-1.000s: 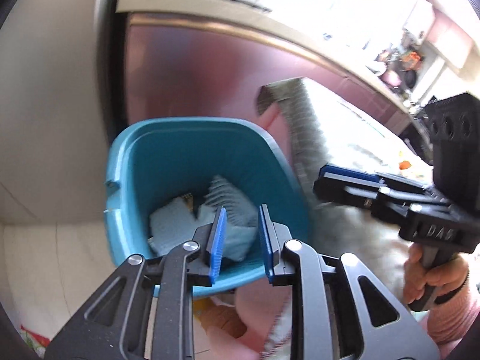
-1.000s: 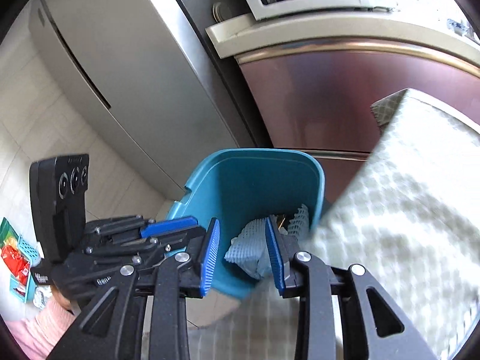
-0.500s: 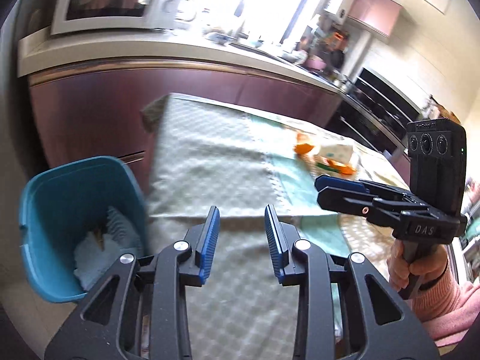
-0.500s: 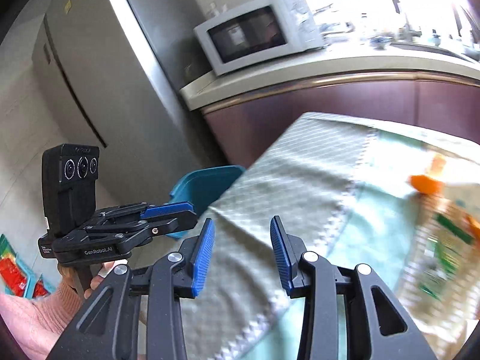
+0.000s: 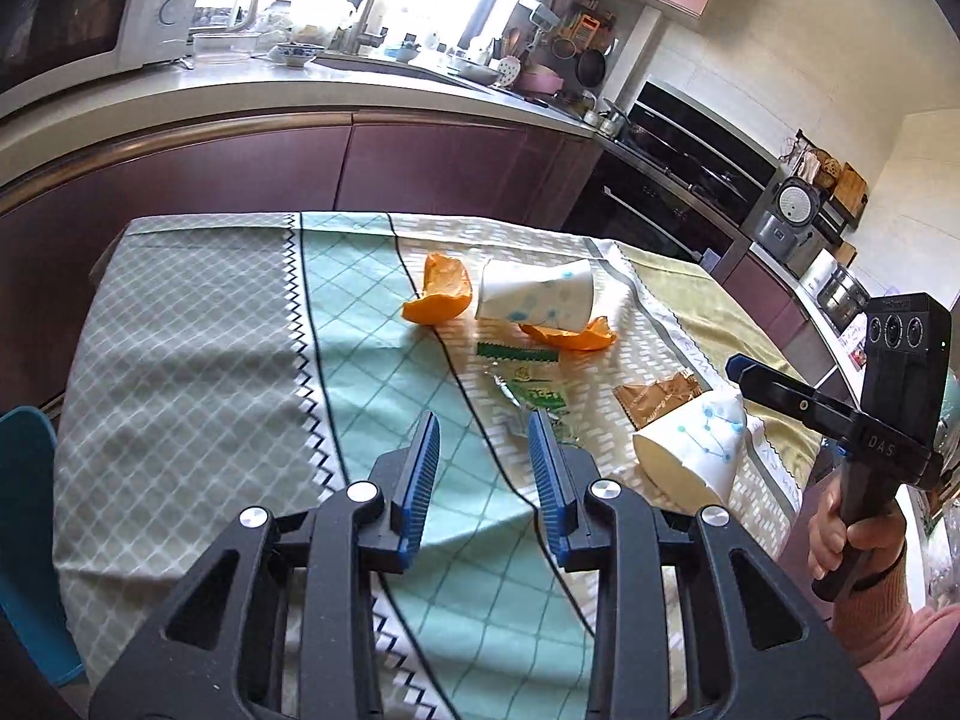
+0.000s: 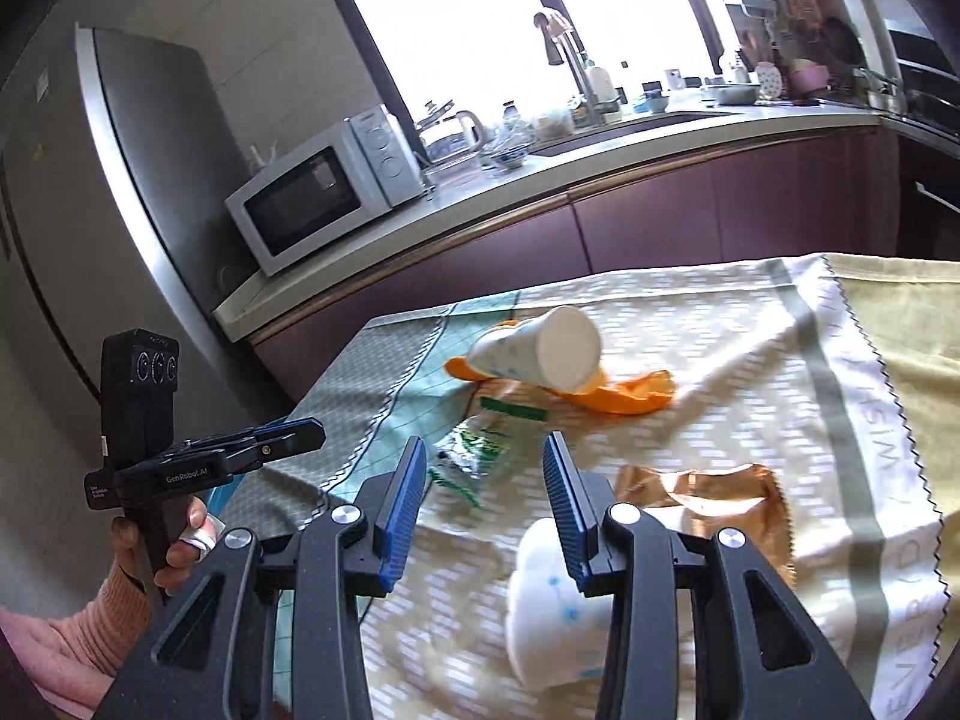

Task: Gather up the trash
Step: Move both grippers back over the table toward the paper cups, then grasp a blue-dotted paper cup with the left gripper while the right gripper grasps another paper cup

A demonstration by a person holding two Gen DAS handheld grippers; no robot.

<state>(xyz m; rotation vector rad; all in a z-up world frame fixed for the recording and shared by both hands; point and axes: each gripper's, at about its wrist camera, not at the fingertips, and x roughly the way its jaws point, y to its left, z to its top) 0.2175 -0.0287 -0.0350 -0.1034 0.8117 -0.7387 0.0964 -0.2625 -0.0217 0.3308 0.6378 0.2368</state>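
Note:
Trash lies on the tablecloth (image 5: 210,360): two orange peels (image 5: 441,294) (image 5: 573,336), a tipped white paper cup (image 5: 534,297), a green clear wrapper (image 5: 531,387), a brown wrapper (image 5: 657,396) and a second tipped paper cup (image 5: 690,450). My left gripper (image 5: 485,468) is open and empty above the cloth, near the green wrapper. My right gripper (image 6: 487,495) is open and empty, over the green wrapper (image 6: 474,450), with the near cup (image 6: 552,606) under its right finger. The far cup (image 6: 540,357), a peel (image 6: 624,396) and the brown wrapper (image 6: 708,498) lie beyond.
The blue bin's rim (image 5: 24,510) shows at the table's left edge. A kitchen counter (image 5: 300,90) with a microwave (image 6: 318,192) and sink stands behind the table. A fridge (image 6: 120,180) is at the left. An oven (image 5: 690,150) is at the back right.
Both grippers have swung away from the blue bin and up over the table. The trash on the cloth has come into view. Both stay open and empty.

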